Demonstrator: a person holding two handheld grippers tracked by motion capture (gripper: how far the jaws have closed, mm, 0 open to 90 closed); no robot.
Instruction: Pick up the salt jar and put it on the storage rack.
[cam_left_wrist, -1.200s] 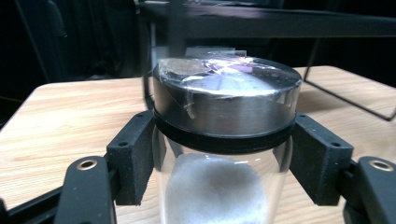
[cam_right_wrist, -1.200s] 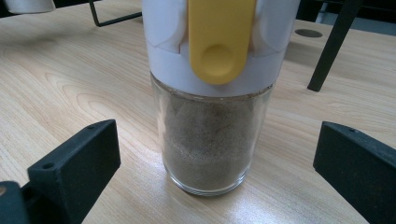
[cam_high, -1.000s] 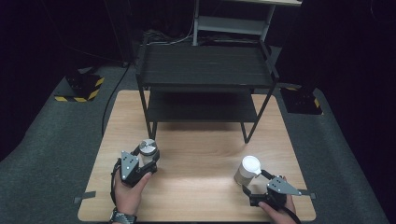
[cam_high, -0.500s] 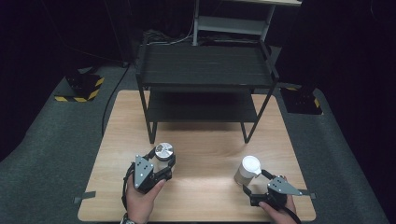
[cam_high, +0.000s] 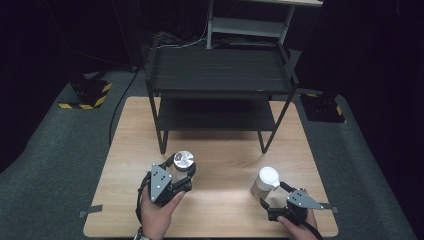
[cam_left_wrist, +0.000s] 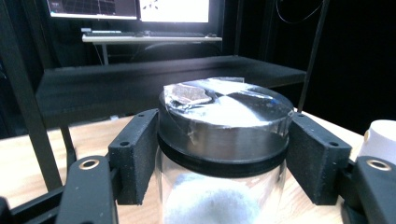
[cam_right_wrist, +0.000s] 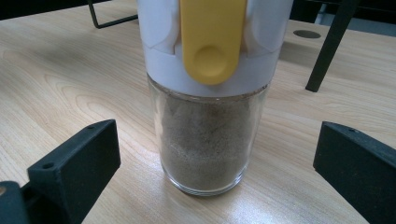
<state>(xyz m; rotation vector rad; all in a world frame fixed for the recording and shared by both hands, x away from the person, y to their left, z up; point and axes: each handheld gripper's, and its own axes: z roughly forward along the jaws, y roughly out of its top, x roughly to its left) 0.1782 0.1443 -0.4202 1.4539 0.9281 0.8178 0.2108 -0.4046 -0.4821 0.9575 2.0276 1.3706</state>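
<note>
Table (cam_high: 220, 150) of pale wood fills the middle of a dark room, a black two-tier rack (cam_high: 220, 75) standing at its far half, grey carpet (cam_high: 65, 150) all round. In front of the rack's left leg, the left gripper (cam_high: 177, 172) clamps a clear jar (cam_high: 182, 162) with a silver lid just below its rim. In front of the right leg, the right gripper (cam_high: 270, 197) stands wide around a white-capped shaker (cam_high: 264, 182), pads apart from the glass. Bare wood lies between the two.
</note>
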